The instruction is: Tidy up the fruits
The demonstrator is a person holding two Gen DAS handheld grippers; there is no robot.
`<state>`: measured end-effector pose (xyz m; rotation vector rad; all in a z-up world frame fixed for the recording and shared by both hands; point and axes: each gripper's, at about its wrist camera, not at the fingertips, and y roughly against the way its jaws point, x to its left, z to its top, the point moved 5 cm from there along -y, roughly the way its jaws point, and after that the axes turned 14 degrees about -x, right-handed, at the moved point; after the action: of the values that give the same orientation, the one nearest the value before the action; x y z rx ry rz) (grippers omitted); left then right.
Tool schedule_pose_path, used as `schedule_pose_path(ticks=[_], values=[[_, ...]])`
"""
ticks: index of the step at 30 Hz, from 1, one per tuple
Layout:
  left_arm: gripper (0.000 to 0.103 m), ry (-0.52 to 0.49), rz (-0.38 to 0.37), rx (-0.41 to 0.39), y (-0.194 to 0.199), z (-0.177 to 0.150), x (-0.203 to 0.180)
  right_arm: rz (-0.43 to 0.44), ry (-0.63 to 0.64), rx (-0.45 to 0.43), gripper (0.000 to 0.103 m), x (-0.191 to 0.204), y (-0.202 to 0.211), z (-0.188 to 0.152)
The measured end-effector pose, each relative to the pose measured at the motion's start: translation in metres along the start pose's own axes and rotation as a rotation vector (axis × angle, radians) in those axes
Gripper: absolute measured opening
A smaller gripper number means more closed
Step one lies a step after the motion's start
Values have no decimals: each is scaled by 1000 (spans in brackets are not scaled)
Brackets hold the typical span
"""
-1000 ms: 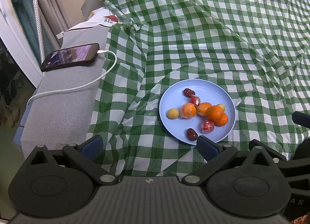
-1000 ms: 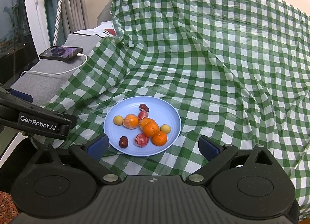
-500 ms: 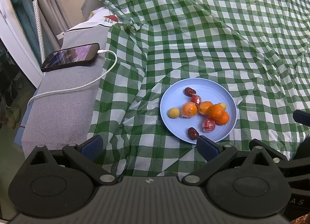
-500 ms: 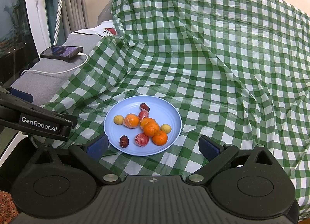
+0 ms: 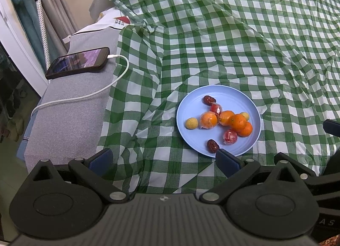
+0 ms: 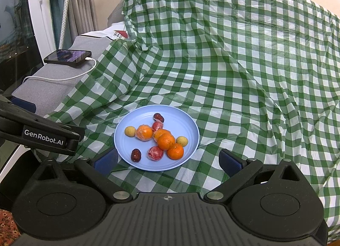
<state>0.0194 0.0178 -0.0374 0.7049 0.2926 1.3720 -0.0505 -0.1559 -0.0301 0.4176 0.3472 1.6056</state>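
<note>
A round light-blue plastic plate (image 6: 187, 126) sits on a green and white checked plastic cloth (image 6: 244, 71). It holds a small pile of fruit. In the middle are four orange tangerines (image 6: 166, 141), bunched up and touching; one of them is in a clear wrapper. Two round red fruits in clear wrappers (image 6: 155, 153) lie there too, one at the near side and one at the far side. Two small yellow round fruits (image 6: 130, 131) and two dark red dates (image 6: 135, 155) sit at the edges of the pile.

The right gripper (image 6: 167, 160) hangs just in front of the plate, its blue fingers spread wide, with nothing in it. The left gripper (image 5: 164, 159) is just beside the plate, also wide and holding nothing.

Off to the left, a black phone (image 5: 78, 62) with a white cable (image 5: 95, 92) lies on a grey cushion (image 5: 68, 118).
</note>
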Motion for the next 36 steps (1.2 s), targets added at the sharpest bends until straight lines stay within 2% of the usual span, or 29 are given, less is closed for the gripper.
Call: schedule_pose_path(ticks=[36], values=[[103, -24, 0, 2, -2, -1, -1, 0, 1, 0, 102, 1, -1, 0]])
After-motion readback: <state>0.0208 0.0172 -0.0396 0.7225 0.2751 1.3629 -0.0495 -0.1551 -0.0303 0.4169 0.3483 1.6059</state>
